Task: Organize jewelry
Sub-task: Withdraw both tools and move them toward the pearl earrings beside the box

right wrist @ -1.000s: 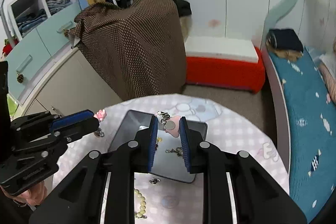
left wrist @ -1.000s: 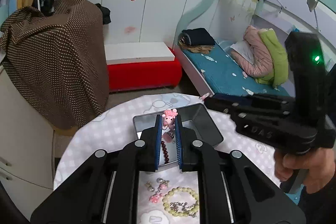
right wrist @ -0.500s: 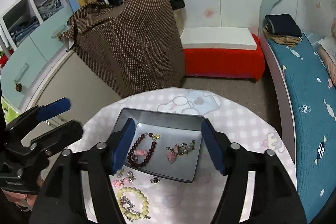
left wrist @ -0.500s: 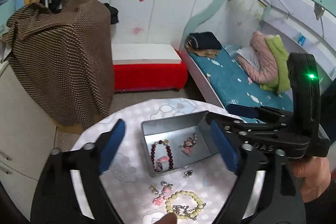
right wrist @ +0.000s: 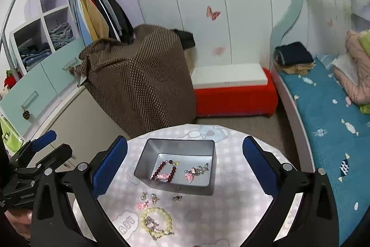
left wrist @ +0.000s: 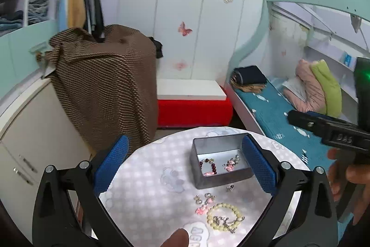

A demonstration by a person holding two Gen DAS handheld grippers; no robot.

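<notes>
The grey rectangular metal tin (right wrist: pixel 178 166) sat toward the far side of the round checked desk (right wrist: pixel 233 205), its long axis running left to right across my view. Inside it lay a dark red bead bracelet (right wrist: pixel 164 171) and a pink charm on a silver chain (right wrist: pixel 195 172). Still outside, on the near side of the tin, were a pale yellow bead bracelet (right wrist: pixel 157 220) with a silver chain tangled across it, a small pink charm with silver rings (right wrist: pixel 146 200), and one tiny dark clasp-like piece (right wrist: pixel 177 198), though it was too small to name surely. My right tongs (right wrist: pixel 185 166) were spread wide and empty, as were my left tongs (left wrist: pixel 185 163). The loose pieces lay below and ahead of both, lower and left of centre in the right view, right of centre in the left. I judged neither tongs clearly nearer. The yellow bracelet, a ring, offered no real long axis.
</notes>
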